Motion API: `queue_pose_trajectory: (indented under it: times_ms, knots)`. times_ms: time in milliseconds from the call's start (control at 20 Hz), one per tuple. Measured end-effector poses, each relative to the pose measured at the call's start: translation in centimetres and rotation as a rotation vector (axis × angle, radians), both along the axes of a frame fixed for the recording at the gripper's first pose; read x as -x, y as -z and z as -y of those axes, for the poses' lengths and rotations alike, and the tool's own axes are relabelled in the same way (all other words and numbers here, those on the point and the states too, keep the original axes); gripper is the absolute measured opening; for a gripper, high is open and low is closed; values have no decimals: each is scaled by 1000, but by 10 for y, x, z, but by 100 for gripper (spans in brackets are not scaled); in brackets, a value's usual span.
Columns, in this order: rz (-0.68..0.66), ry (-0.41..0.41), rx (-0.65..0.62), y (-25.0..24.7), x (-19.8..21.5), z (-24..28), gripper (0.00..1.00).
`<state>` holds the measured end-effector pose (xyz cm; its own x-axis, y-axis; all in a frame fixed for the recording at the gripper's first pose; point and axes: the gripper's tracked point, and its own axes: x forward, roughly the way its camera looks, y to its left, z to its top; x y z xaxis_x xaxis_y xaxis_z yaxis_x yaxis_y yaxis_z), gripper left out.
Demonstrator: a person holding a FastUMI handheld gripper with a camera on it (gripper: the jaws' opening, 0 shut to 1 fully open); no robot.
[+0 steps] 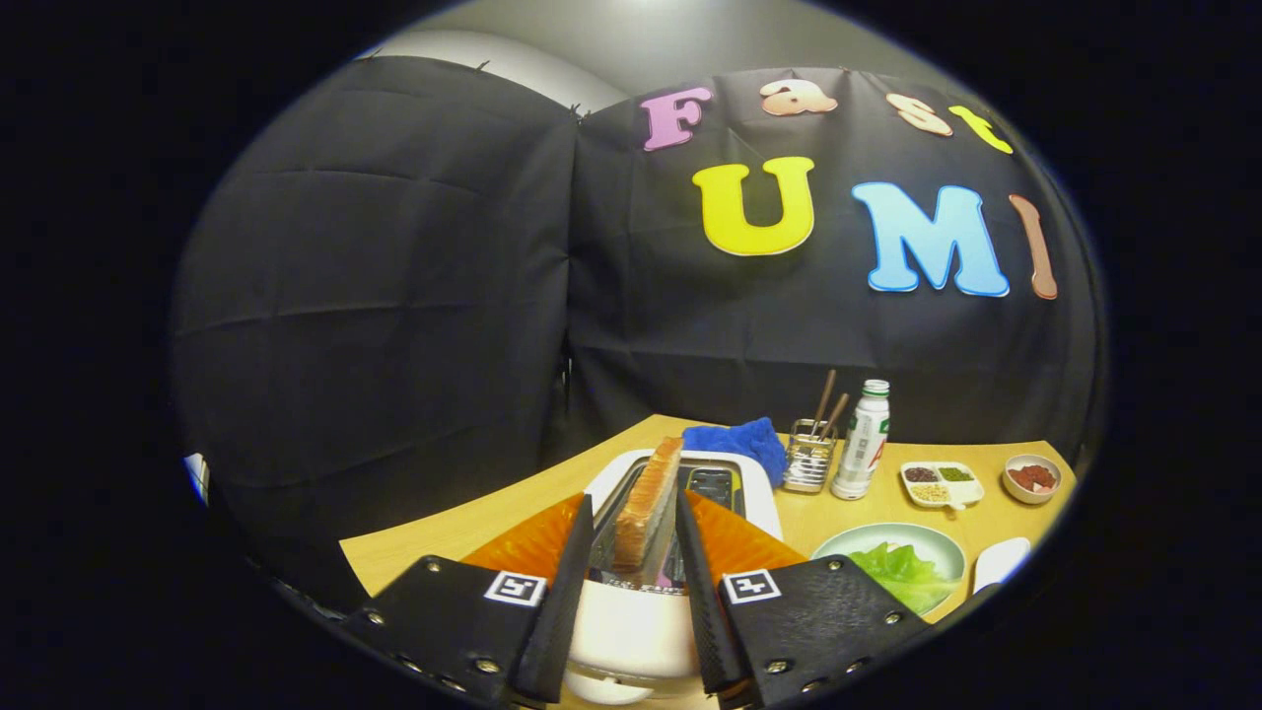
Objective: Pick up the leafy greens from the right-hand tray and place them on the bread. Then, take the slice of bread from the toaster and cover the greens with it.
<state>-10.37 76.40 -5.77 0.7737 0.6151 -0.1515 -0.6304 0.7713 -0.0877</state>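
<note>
The gripper hangs over the toaster, fingers spread either side of the bread standing in its slot — not pressing it. The greens lie on a plate to the right — near a bottle.

I see a light wooden table with a white toaster standing on it. Just behind the toaster lies a blue cloth. To the toaster's right stand a metal utensil holder and a white bottle, then a small divided dish and a small bowl. Right of the toaster and nearer me sits a green plate.
</note>
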Motion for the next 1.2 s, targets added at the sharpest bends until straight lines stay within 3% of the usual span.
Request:
queue_pose_trajectory:
  times_ms: [50, 150, 250, 750, 1200]
  knots:
    - [5, 7, -7, 1, -1, 1, 15]
    - [11, -1, -11, -5, 1, 3, 17]
    - [2, -9, -6, -2, -1, -2, 4]
    - [23, -29, -102, -59, 0, 12, 4]
    - [39, -9, -175, -101, -4, 57, 4]
